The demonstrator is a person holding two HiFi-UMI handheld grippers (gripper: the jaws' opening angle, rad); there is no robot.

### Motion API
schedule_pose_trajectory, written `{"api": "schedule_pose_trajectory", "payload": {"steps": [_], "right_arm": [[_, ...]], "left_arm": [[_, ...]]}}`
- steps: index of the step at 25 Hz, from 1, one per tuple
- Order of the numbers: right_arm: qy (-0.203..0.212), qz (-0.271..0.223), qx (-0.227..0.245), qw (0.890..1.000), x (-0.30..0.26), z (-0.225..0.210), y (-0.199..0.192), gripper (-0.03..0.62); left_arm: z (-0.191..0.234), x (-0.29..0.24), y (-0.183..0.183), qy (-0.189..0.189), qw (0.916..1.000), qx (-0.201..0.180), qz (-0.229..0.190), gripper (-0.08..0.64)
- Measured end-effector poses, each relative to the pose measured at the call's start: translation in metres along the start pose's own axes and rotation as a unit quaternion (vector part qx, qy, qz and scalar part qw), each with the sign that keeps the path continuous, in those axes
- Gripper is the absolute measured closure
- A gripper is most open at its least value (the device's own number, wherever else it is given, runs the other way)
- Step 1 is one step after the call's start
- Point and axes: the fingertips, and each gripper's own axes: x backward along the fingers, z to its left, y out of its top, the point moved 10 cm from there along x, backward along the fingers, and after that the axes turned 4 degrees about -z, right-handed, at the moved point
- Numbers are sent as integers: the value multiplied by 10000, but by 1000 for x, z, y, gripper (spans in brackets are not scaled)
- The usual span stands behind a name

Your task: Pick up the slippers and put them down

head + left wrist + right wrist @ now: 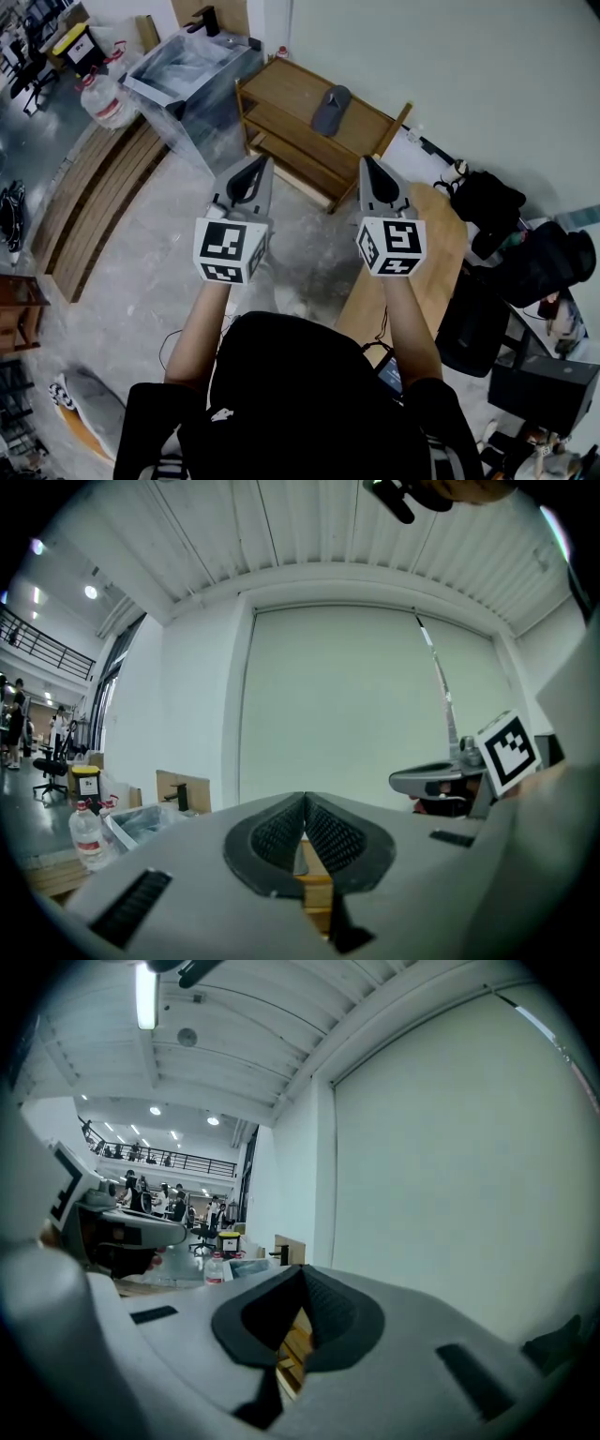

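Left hand-held gripper (264, 161), right hand-held gripper (367, 162): both pressed together, empty; slipper (331, 109) atop rack (289, 90).

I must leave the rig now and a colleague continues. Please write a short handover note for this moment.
Left hand-held gripper: shut, empty, held in the air.
Right hand-held gripper: shut, empty, beside it.
Things: one grey slipper lies on the top shelf of the wooden shoe rack; no second slipper is visible.
Done: nothing picked up yet.
Left to do: open a hand-held gripper, pick up the slipper, put it down.
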Motion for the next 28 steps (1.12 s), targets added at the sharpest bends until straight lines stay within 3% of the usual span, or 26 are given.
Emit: {"api": "schedule_pose_trajectory", "payload": {"steps": [17,28], "right_arm": [[-269,193,13,9995,-143,-20,4,603],[-708,485,69,9963,-244,-12,3,603]], "left_arm": [[104,-125,-9,-356,9989,198,238,555],[194,-202,-13,-838,9958,295,235,555]]}}
